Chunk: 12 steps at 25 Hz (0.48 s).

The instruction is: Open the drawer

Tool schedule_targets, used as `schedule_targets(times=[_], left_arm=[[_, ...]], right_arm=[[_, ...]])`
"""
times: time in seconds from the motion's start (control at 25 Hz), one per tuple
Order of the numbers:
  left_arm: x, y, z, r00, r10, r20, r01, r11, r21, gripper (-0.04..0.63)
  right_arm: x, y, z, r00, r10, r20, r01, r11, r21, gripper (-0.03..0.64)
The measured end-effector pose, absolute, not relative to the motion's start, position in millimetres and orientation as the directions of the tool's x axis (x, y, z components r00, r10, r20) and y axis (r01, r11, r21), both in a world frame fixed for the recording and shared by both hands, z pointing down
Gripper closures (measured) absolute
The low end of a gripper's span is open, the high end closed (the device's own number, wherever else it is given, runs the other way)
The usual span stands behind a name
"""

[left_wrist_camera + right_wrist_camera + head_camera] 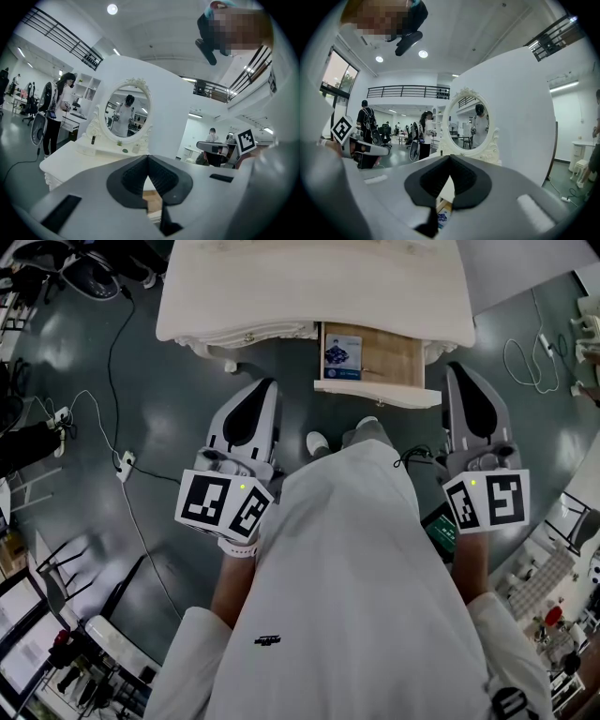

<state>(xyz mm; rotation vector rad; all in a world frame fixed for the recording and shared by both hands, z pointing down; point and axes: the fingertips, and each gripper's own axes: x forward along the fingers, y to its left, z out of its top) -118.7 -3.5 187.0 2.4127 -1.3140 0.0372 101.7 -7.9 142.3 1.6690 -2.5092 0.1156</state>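
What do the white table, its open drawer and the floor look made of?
Table: probably painted wood, matt cream, faint grain. Drawer: bare pale wood inside, visible grain, white front. Floor: glossy grey, perhaps sealed concrete; it mirrors light.

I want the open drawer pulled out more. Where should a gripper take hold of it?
Likely the front panel of the drawer, pinched over its top edge from above, one jaw inside and one outside. It is a thin board with that edge exposed; no handle shows in the head view.
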Motion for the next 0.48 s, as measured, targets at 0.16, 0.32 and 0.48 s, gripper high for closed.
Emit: schedule_targets(times=[0.16,0.32,0.48], left_arm=[[-115,-3,187,0.563,-0.8,0.205,-0.811,-0.487,0.325,0.586],[-110,-2,186,0.57,-0.796,0.204,-0.807,-0.494,0.325,0.586],[-106,-3,183,0.575,-0.793,0.2,-0.803,-0.5,0.323,0.586]], right_arm=[[104,-7,142,-0.382,-0.913,0.144,-0.922,0.387,0.004,0.606],[107,-5,140,-0.379,-0.914,0.142,-0.923,0.384,0.005,0.606],[111,-5,138,-0.377,-0.916,0.14,-0.925,0.381,0.004,0.606]])
